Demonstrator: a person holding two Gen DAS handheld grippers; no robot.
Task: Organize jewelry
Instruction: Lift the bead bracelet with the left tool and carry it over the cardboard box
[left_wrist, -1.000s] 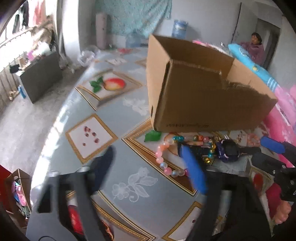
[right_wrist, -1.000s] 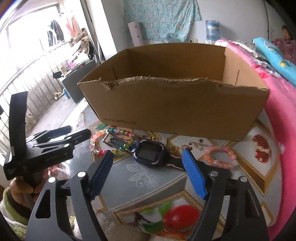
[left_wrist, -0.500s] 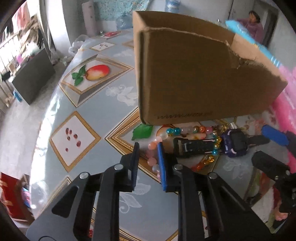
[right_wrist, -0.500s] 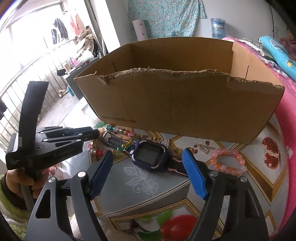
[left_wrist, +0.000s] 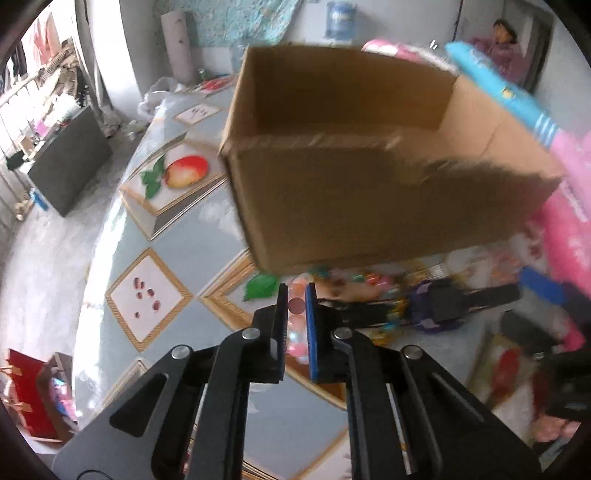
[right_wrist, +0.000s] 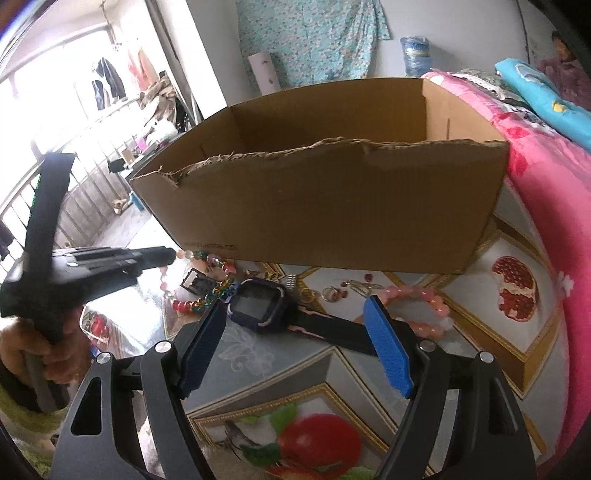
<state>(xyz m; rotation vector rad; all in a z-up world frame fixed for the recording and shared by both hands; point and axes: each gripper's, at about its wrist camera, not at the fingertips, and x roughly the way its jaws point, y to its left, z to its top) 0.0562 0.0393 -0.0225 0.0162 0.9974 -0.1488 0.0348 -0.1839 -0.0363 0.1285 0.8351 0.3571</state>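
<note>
A: What is the left claw (left_wrist: 296, 308) doing?
B: Its jaws are closing, nearly together, with a pink bead of the bracelet (left_wrist: 295, 334) sitting between the pads, low over the worktop (left_wrist: 155, 236) just in front of the box (left_wrist: 369, 206).
A: And the right claw (right_wrist: 295, 350)?
B: It is standing wide and gripping nothing, hovering over the watch (right_wrist: 260, 304), which is lying among beads beside the box (right_wrist: 332, 214).

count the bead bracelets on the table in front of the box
2. A multicoloured bead bracelet lies left of the watch; a pink bead bracelet lies right of it. Others may be hidden behind the cardboard box.
</note>
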